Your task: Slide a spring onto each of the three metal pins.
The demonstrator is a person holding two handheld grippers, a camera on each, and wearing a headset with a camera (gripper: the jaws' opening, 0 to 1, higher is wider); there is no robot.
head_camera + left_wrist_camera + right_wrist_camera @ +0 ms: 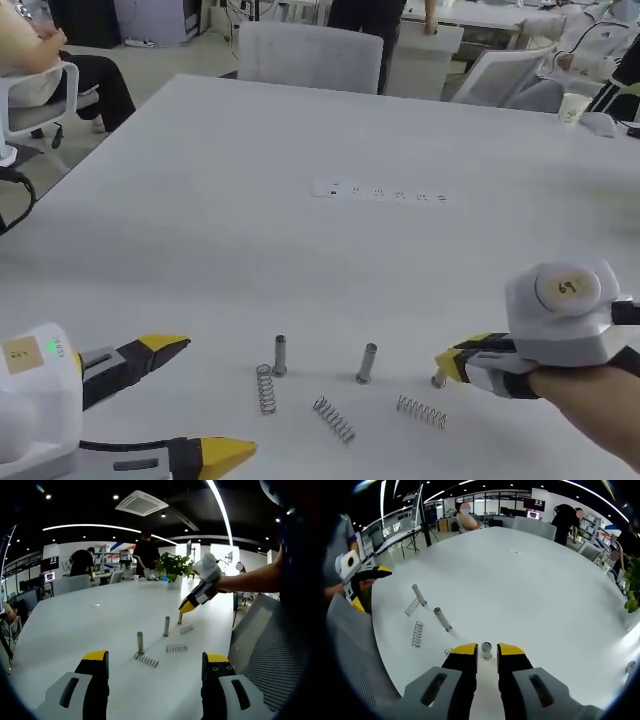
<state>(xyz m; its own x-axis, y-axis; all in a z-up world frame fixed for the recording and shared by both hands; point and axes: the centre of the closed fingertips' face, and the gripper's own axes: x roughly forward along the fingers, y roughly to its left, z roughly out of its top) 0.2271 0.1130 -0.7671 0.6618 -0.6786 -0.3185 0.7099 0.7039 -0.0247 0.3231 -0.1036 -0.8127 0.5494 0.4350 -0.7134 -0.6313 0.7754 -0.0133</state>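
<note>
Three short metal pins stand upright near the table's front edge: left pin (279, 355), middle pin (367, 362), right pin (438, 380). Three springs lie flat before them: (265, 388), (333, 418), (421, 411). My right gripper (445, 365) reaches in from the right. In the right gripper view its narrow-set jaws hold the right pin (486, 651) between the yellow tips. My left gripper (195, 400) hovers at the bottom left, open and with nothing in it. In the left gripper view the left pin (140, 642) and nearest spring (146, 659) lie ahead of it.
A row of sockets (380, 192) is set into the white table (300, 250) further back. Chairs (310, 55) and seated people line the far side. A paper cup (572, 108) stands at the far right.
</note>
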